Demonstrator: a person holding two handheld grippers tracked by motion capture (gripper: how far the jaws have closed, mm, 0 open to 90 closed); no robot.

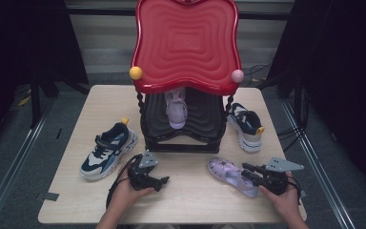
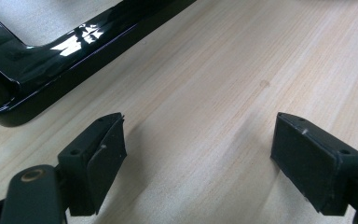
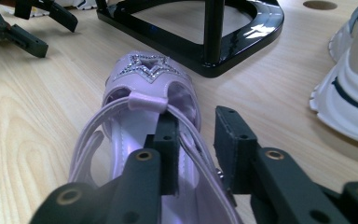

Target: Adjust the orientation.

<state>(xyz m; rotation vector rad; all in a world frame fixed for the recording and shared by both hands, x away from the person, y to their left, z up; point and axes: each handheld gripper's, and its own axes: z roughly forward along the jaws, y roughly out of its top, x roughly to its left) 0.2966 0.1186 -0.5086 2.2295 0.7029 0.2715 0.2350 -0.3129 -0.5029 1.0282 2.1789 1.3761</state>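
Observation:
A lilac sandal (image 1: 226, 172) with a glittery star on its toe (image 3: 144, 79) lies on the wooden table at the front right, toe pointing away. My right gripper (image 1: 245, 170) is at its heel end. In the right gripper view one jaw of it (image 3: 196, 121) is inside the sandal and the other outside, with the thin side straps in the gap and the pads not pressing them. My left gripper (image 1: 163, 182) rests open at the front middle, and its pads (image 2: 199, 119) are wide apart over bare wood. A matching sandal (image 1: 176, 109) stands on the rack's lower shelf.
A shoe rack with a red wavy top (image 1: 186, 43) and glossy black base (image 3: 242, 37) stands mid-table; its base corner (image 2: 28, 60) is just beyond my left gripper. A navy sneaker (image 1: 108, 150) lies left, its mate (image 1: 246, 125) right of the rack, close to the sandal (image 3: 349, 93).

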